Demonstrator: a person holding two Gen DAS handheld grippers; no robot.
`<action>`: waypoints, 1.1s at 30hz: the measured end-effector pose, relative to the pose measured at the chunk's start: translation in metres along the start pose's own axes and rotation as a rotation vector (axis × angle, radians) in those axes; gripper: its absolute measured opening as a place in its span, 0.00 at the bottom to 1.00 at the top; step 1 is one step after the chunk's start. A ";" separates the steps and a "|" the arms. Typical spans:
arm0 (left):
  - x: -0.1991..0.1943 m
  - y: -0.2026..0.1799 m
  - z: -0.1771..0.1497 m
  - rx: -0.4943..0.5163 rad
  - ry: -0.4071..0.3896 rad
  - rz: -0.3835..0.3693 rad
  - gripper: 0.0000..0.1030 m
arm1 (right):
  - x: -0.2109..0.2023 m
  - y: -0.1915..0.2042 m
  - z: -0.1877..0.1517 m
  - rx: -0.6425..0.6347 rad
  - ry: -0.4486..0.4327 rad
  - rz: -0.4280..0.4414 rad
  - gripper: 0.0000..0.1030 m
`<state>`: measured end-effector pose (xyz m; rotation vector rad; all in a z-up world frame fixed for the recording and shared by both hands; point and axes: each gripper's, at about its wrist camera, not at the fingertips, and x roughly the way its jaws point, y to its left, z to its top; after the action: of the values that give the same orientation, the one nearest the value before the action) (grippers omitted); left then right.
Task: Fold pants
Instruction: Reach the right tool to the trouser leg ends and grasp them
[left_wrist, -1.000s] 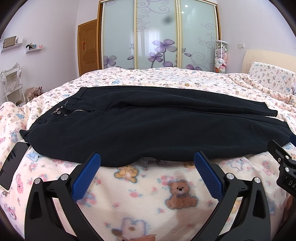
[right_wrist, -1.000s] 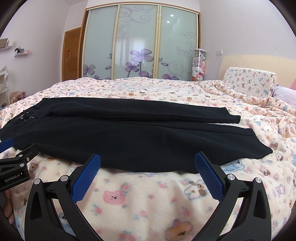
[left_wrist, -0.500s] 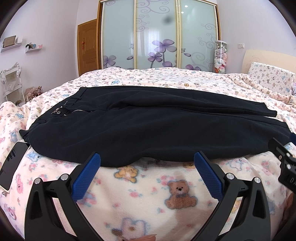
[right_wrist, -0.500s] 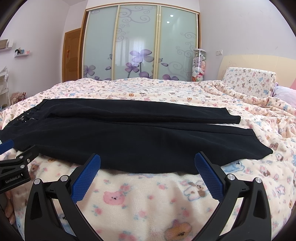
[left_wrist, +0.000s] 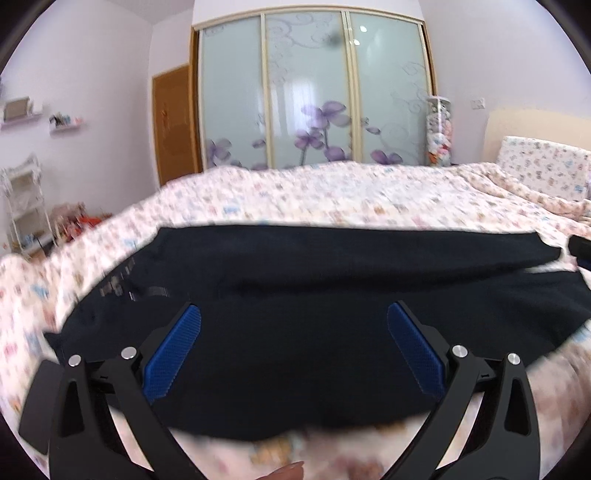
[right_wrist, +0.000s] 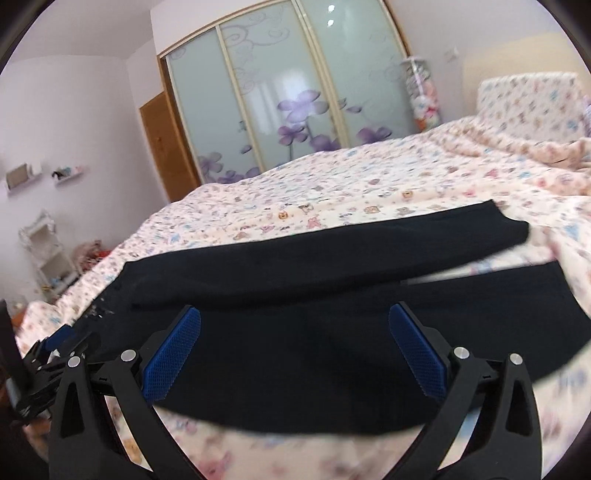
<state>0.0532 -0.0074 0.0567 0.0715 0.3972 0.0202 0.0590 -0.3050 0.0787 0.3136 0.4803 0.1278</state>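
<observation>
Black pants (left_wrist: 295, 280) lie flat across the bed, waistband with zipper at the left, leg ends at the right. In the right wrist view the pants (right_wrist: 332, 295) show two legs, the far one offset beyond the near one. My left gripper (left_wrist: 293, 314) is open, its blue pads (left_wrist: 173, 354) spread over the near leg close to the waist. My right gripper (right_wrist: 294, 314) is open too, hovering over the near leg toward the leg ends. Nothing sits between either pair of fingers. Both views are blurred by motion.
The bed (left_wrist: 332, 192) carries a pink bear-print blanket. A pillow (left_wrist: 543, 170) lies at the right by the headboard. Sliding glass wardrobe doors (left_wrist: 310, 99) and a wooden door (left_wrist: 173, 122) stand beyond. A white shelf rack (left_wrist: 22, 206) is at the left.
Both grippers have moved forward from the blanket's near edge to over the pants. The right gripper's view has tilted. Both stay open.
</observation>
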 end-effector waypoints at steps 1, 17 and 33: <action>0.008 0.001 0.008 -0.006 -0.007 0.013 0.98 | 0.008 -0.014 0.012 0.019 0.016 0.013 0.99; 0.087 0.013 0.004 -0.124 0.059 0.032 0.98 | 0.104 -0.226 0.115 0.472 0.101 -0.112 0.99; 0.097 0.013 -0.001 -0.174 0.105 -0.141 0.98 | 0.168 -0.313 0.128 0.483 0.106 -0.444 0.53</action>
<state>0.1425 0.0087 0.0188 -0.1296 0.5031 -0.0805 0.2820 -0.6023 0.0113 0.6652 0.6737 -0.4120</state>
